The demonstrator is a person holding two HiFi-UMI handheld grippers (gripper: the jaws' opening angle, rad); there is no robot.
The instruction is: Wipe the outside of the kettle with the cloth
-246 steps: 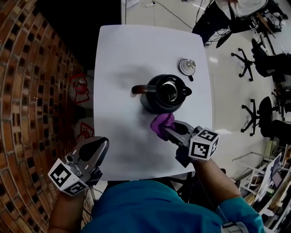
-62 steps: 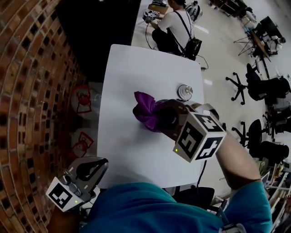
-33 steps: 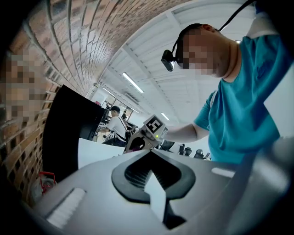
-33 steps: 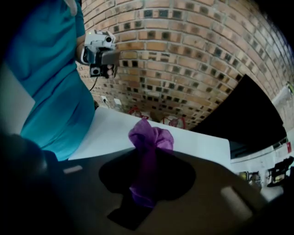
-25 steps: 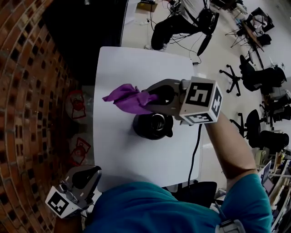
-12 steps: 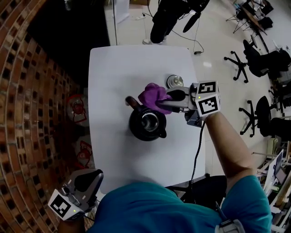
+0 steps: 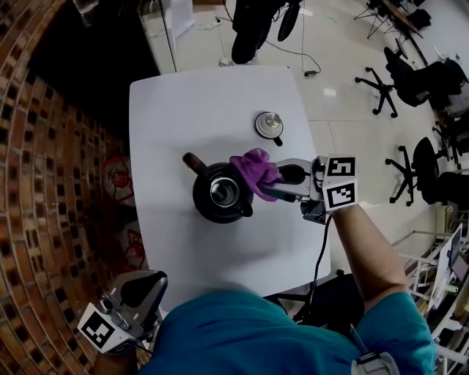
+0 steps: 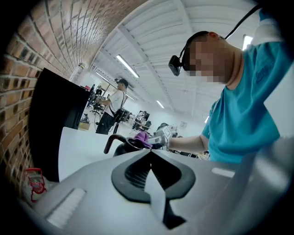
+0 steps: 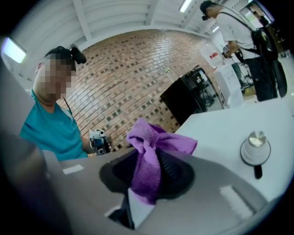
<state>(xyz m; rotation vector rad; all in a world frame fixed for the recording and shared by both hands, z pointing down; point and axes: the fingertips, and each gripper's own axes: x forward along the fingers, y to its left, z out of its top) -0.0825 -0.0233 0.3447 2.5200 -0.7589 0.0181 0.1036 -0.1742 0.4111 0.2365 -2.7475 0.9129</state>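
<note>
A black kettle (image 7: 218,192) without its lid stands mid-table, its handle (image 7: 193,162) pointing far-left. My right gripper (image 7: 267,183) is shut on a purple cloth (image 7: 253,171), which presses against the kettle's right side near the rim. In the right gripper view the cloth (image 9: 151,153) bunches out between the jaws. My left gripper (image 7: 139,293) is off the table's near-left corner, shut and empty. From the left gripper view the kettle (image 8: 125,146) and cloth (image 8: 142,137) show far ahead.
The kettle's lid (image 7: 269,124) lies on the white table (image 7: 168,110) beyond the kettle, also seen as the lid (image 9: 255,147). A brick wall (image 7: 44,183) runs along the left. A person (image 7: 253,22) stands past the far edge; office chairs (image 7: 410,66) stand at right.
My right gripper came down from above the kettle with the cloth and now holds it against the kettle's right side. The left gripper has stayed put.
</note>
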